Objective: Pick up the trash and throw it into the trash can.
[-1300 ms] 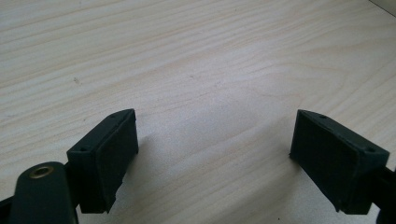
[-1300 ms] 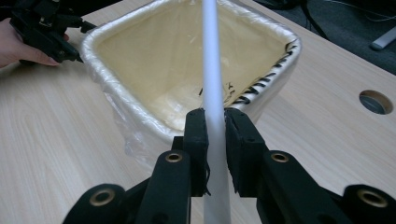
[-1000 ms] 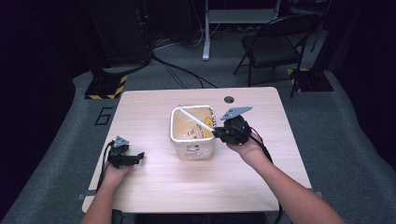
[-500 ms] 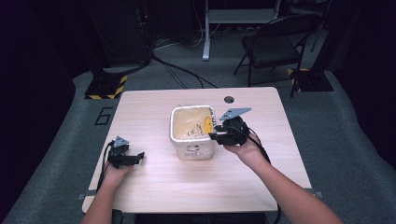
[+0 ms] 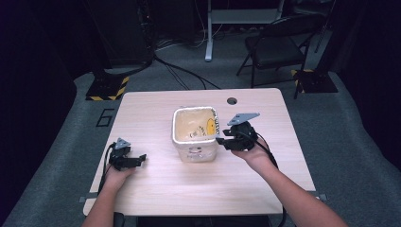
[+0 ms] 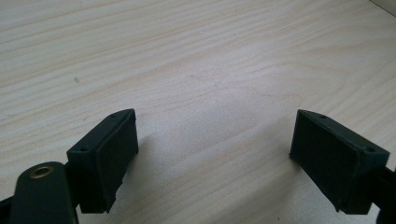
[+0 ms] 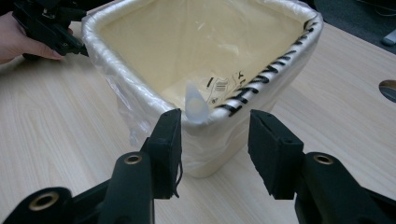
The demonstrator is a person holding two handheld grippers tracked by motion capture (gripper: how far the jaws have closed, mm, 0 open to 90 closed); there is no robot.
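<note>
From my seat the light wood table (image 5: 156,113) takes up the middle of the high view, pale grain running across it. Near its far edge, upper centre-right of the frame, I see a small round hole (image 5: 231,100) in the top. Sitting right on the wood around the middle is a cream bin (image 5: 195,135) lined with a clear plastic bag (image 7: 135,116); the bag's rim is folded over the edge.

Pale matt wood-grain table (image 5: 156,184); cream bin (image 7: 243,126) lined with glossy clear plastic.
</note>
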